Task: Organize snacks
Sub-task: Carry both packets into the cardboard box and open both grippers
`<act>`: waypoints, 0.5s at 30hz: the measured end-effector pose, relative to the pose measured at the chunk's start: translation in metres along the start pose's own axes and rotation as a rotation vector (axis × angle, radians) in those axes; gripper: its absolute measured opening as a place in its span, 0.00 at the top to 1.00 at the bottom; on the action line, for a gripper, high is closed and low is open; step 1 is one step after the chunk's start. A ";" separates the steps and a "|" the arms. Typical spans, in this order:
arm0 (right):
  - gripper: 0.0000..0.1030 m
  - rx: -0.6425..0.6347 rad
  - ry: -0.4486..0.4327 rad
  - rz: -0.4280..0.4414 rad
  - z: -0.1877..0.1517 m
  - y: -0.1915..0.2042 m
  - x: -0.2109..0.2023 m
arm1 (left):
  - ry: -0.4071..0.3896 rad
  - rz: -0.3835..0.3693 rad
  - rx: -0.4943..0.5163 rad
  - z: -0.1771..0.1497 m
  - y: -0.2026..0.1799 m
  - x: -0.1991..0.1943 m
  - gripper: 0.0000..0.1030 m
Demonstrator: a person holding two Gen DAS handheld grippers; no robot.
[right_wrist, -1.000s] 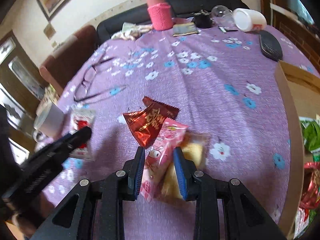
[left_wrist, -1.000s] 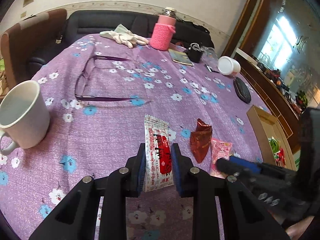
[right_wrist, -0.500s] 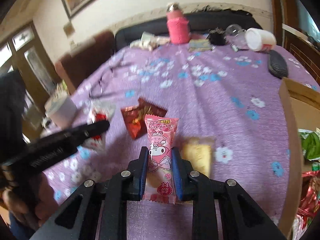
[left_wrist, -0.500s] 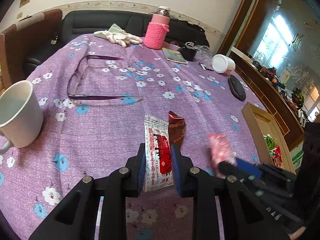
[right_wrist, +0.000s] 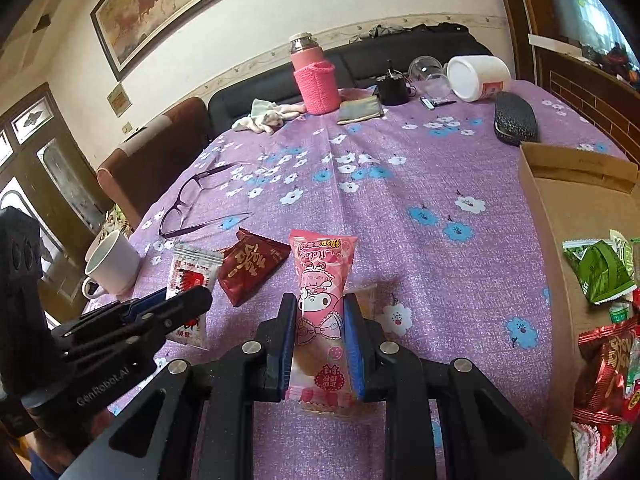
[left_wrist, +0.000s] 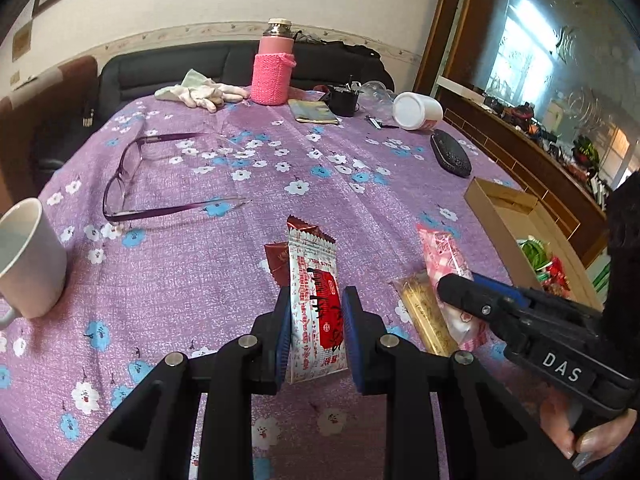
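Note:
My left gripper is shut on a white-and-red snack packet, held upright above the purple flowered tablecloth. A dark red packet lies on the cloth just behind it. To the right, my right gripper is shut on a pink cartoon-print packet, lifted off the table. Under it lies a yellow packet. At the right edge, an open cardboard box holds green and red snack bags. The left gripper shows at the lower left of the right wrist view.
A white mug stands at the left edge, with purple glasses beyond it. At the far side are a pink-sleeved flask, white gloves, a tipped white jar and a black case.
The right gripper closed on the pink packet and raised it off the table, uncovering the yellow packet. The left gripper carried its white-and-red packet to the right, in front of the dark red packet.

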State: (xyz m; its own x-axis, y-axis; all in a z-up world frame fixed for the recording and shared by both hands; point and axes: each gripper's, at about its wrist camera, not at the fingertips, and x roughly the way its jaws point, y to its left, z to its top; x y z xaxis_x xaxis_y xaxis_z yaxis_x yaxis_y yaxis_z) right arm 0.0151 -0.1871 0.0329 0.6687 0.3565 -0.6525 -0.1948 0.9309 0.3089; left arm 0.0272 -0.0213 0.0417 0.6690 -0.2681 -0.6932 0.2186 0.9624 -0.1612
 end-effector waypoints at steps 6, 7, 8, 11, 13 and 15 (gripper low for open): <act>0.76 0.002 -0.010 -0.001 -0.001 0.000 -0.001 | -0.031 0.056 0.044 -0.001 -0.006 -0.003 0.77; 0.76 0.002 -0.012 0.000 -0.001 0.000 -0.001 | -0.037 0.067 0.054 -0.001 -0.007 -0.004 0.77; 0.76 0.002 -0.013 0.001 -0.001 0.000 -0.002 | -0.042 0.078 0.063 -0.001 -0.009 -0.004 0.77; 0.76 -0.002 -0.016 -0.002 -0.001 0.000 -0.002 | -0.061 0.110 0.097 -0.003 -0.014 -0.005 0.77; 0.76 -0.004 -0.018 -0.006 -0.001 0.001 -0.002 | -0.074 0.133 0.120 -0.003 -0.018 -0.006 0.77; 0.76 -0.003 -0.017 -0.005 -0.001 0.001 -0.002 | -0.088 0.152 0.141 -0.004 -0.022 -0.008 0.77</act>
State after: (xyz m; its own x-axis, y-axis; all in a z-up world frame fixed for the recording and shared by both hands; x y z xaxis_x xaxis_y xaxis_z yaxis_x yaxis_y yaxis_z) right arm 0.0127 -0.1870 0.0333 0.6819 0.3503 -0.6421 -0.1937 0.9330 0.3033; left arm 0.0144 -0.0400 0.0476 0.7599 -0.1288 -0.6371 0.2032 0.9781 0.0445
